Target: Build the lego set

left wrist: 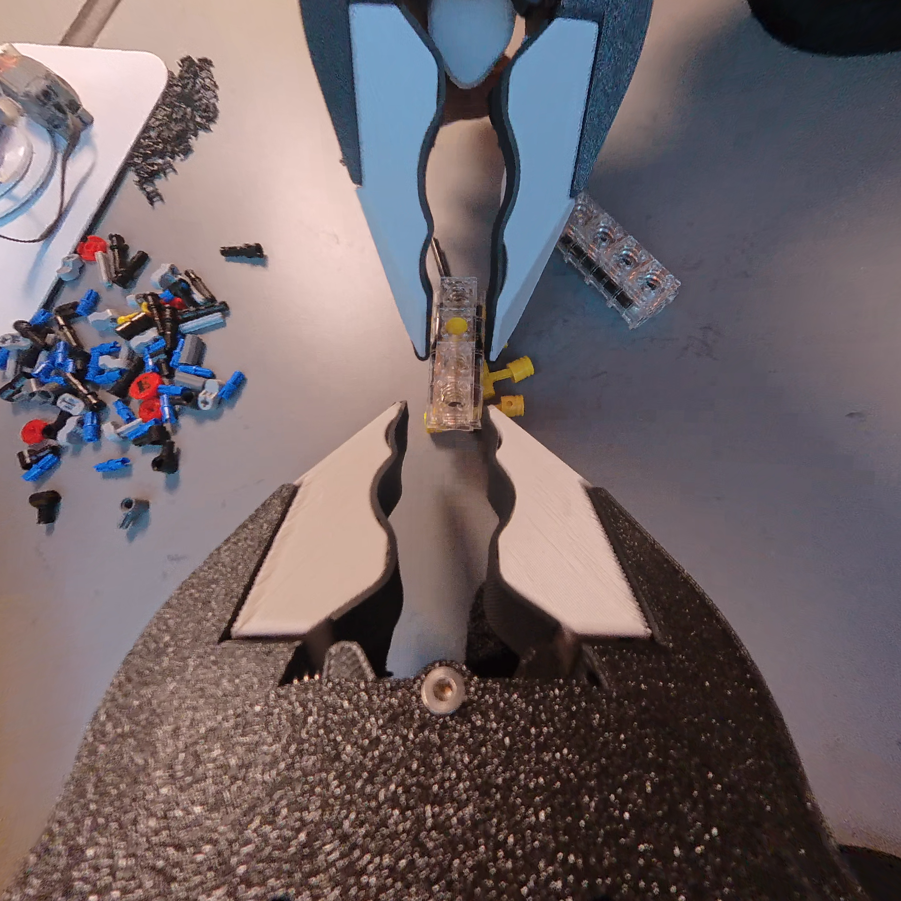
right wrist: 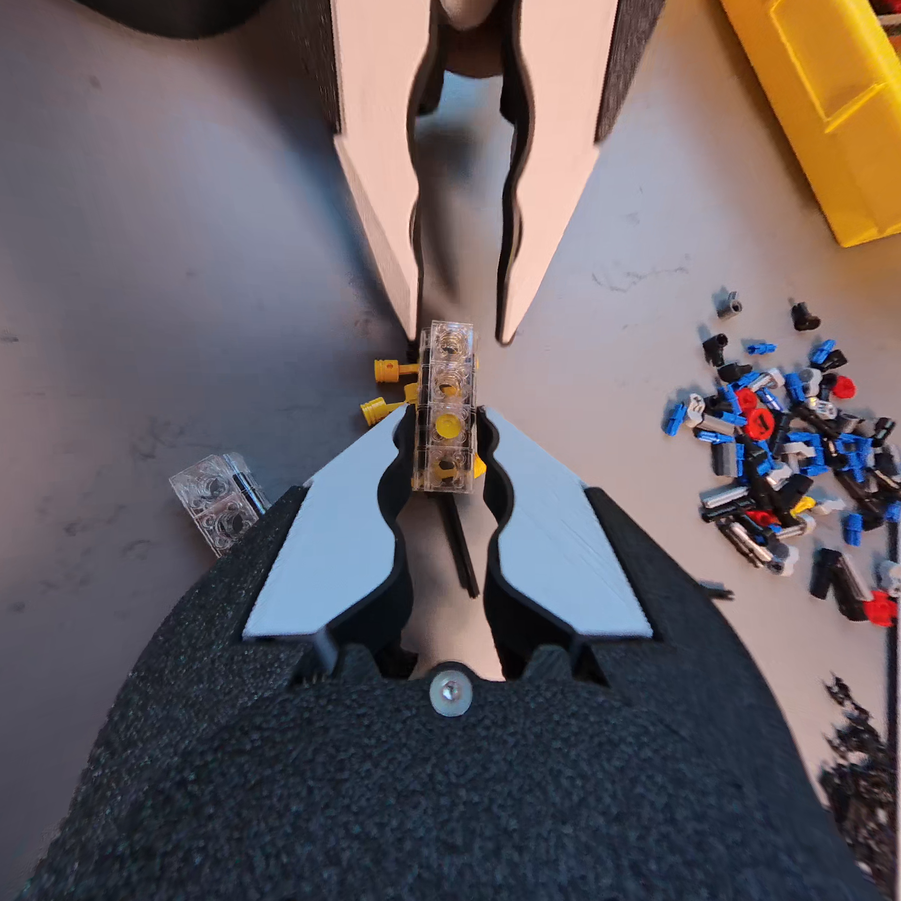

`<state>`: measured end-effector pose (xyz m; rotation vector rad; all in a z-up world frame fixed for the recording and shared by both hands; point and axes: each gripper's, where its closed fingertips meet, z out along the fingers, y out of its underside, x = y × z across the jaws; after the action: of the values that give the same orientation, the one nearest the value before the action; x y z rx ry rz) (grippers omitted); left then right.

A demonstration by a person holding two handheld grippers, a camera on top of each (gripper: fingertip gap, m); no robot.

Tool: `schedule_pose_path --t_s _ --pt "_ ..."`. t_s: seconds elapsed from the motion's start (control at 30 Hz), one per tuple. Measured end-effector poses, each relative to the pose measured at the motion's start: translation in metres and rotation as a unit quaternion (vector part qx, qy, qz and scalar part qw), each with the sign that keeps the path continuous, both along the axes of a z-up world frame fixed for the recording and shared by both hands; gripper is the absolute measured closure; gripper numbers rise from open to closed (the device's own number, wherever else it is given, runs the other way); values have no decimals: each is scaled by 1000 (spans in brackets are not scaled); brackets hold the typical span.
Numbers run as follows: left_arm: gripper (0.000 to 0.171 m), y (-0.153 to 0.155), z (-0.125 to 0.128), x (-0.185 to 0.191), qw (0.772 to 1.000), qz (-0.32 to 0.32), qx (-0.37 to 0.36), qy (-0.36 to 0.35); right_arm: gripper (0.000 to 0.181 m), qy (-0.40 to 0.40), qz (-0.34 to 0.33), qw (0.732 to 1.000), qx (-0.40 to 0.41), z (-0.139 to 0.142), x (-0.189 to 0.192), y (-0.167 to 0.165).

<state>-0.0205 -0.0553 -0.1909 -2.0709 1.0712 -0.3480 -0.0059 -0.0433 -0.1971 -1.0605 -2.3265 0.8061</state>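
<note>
A clear engine block (right wrist: 444, 414) with yellow pistons inside sits between the fingers of my right gripper (right wrist: 443, 410), which is shut on its sides. A black axle (right wrist: 460, 551) sticks out of the block's near end. Two yellow pistons (right wrist: 387, 370) poke out on its left. In the left wrist view the same block (left wrist: 454, 356) points at me, held by the right gripper (left wrist: 457, 355) coming from the top. My left gripper (left wrist: 447, 408) is open, its tips flanking the block's near end without clearly touching it.
A second clear block (left wrist: 619, 263) lies on the grey table (left wrist: 731, 487) beside the right gripper. A pile of blue, black, grey and red small parts (left wrist: 107, 361) lies to my left. There is also a heap of black pins (left wrist: 175, 127), a white tray (left wrist: 122, 83) and a yellow bin (right wrist: 819, 112). My two grippers' fingertips are within a few centimetres of each other.
</note>
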Motion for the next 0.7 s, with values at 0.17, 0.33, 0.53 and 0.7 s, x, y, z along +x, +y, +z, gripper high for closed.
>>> schedule_pose_path --t_s 0.17,0.33,0.53,0.7 --pt "152 -12 13 -4 1000 6 7 -28 158 -8 -45 996 -74 1 3 9" --pt "153 -18 -6 11 1000 -1 9 9 158 -40 -79 981 -174 2 6 14" --pt "153 -2 -17 3 999 36 5 32 158 -72 -95 967 -226 2 11 17" --pt "158 7 -14 -6 997 62 21 33 158 -85 -110 959 -246 2 19 14"
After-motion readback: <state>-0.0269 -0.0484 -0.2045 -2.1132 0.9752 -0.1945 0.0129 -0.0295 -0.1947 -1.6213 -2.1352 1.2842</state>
